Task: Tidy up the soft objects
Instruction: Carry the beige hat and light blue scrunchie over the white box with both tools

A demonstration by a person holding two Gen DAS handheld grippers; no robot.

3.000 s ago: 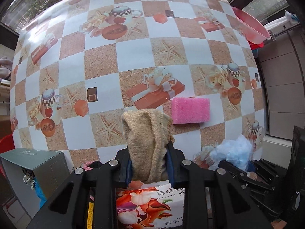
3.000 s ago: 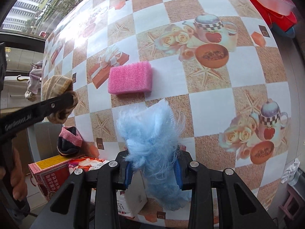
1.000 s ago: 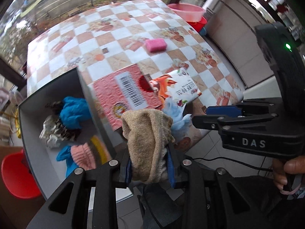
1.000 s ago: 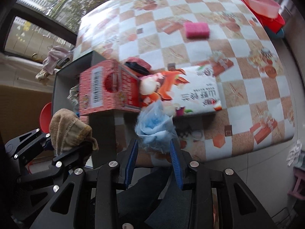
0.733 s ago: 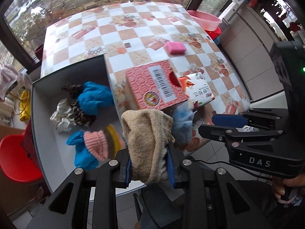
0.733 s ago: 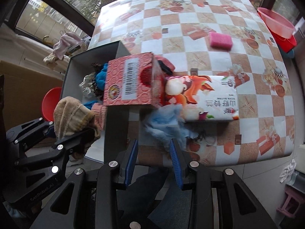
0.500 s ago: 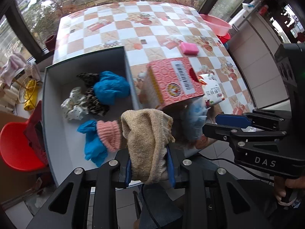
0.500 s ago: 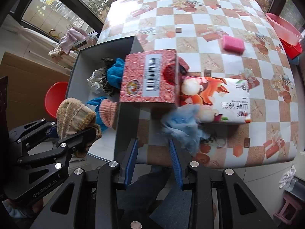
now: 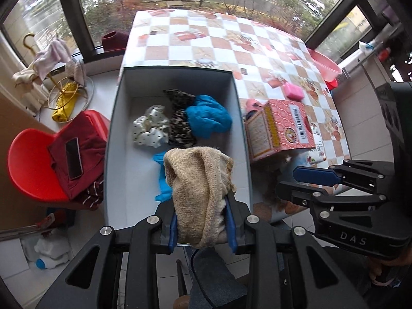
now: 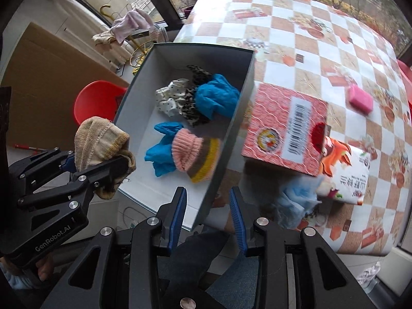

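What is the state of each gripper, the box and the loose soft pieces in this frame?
left gripper: shut on the tan knit piece.
tan knit piece: clamped, bunched above the jaws.
right gripper: open, nothing in it.
grey box: lidless, soft items inside.
light blue fluff: loose, blurred, near the table edge.
pink sponge: lying on the table, untouched.

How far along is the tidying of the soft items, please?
Done: blue cloth, a pink knit piece and other fabrics lie in the grey box. In hand: the left hand-held gripper clamps a beige knit item by the box. Left: the pale blue fluff near the table edge, outside the right hand-held gripper's empty jaws, and the pink sponge on the table.
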